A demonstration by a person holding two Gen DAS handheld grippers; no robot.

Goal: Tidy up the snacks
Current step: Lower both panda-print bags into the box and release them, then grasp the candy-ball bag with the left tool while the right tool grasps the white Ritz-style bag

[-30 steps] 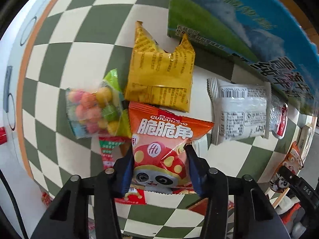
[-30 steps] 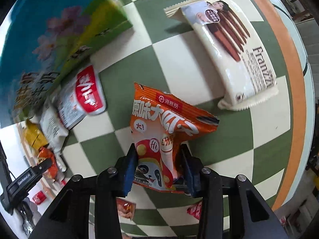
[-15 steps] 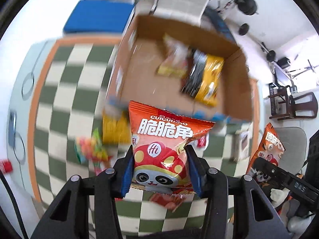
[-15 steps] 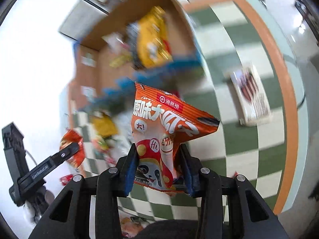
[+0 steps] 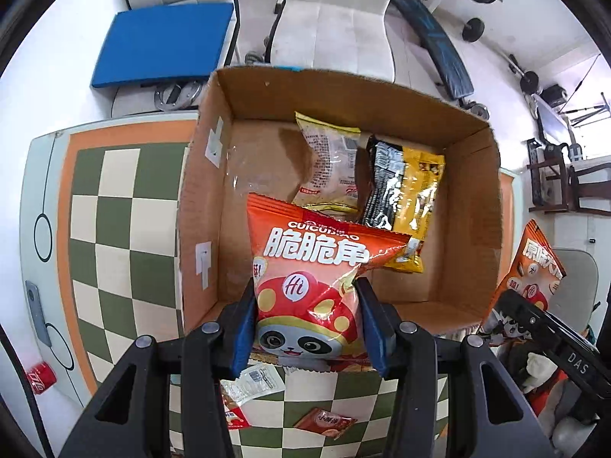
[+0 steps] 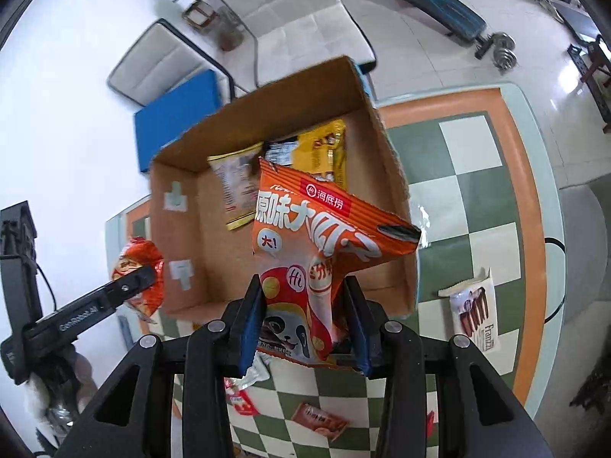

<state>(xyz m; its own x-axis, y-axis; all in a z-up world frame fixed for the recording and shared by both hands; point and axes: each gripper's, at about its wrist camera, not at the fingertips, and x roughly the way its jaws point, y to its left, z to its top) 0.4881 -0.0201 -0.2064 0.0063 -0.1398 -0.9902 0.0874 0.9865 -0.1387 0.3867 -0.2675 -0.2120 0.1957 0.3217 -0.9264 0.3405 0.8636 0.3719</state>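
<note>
Both grippers have risen from the tabletop since the earlier frames, and where checkered cloth and loose packets filled each view we now look down into an open box. We find the left gripper (image 5: 305,316) clamped on the lower part of a red panda-print chip bag (image 5: 309,278), its blue pads pressing the bag's sides, the bag standing upright between them. We find the right gripper (image 6: 305,313) likewise closed on an orange panda-print chip bag (image 6: 305,252), which leans toward the right in its view; this bag also shows at the right edge of the left wrist view. Below both, small packets remain on the green checkered tablecloth (image 5: 107,236), among them a red-brown sachet (image 5: 324,421), and a Franzzi biscuit pack (image 6: 475,311) lies apart beside the box. Beyond the fingers sits the cardboard box (image 5: 198,206), holding a tan packet (image 5: 330,164) and a yellow-and-black packet (image 5: 404,198) against its far half; the near floor is bare. We judge the step in hand to be carrying both bags over the box. The next move calls for lowering each over the bare floor, past the near wall, then releasing. White chairs (image 5: 336,19) stand beyond.
</note>
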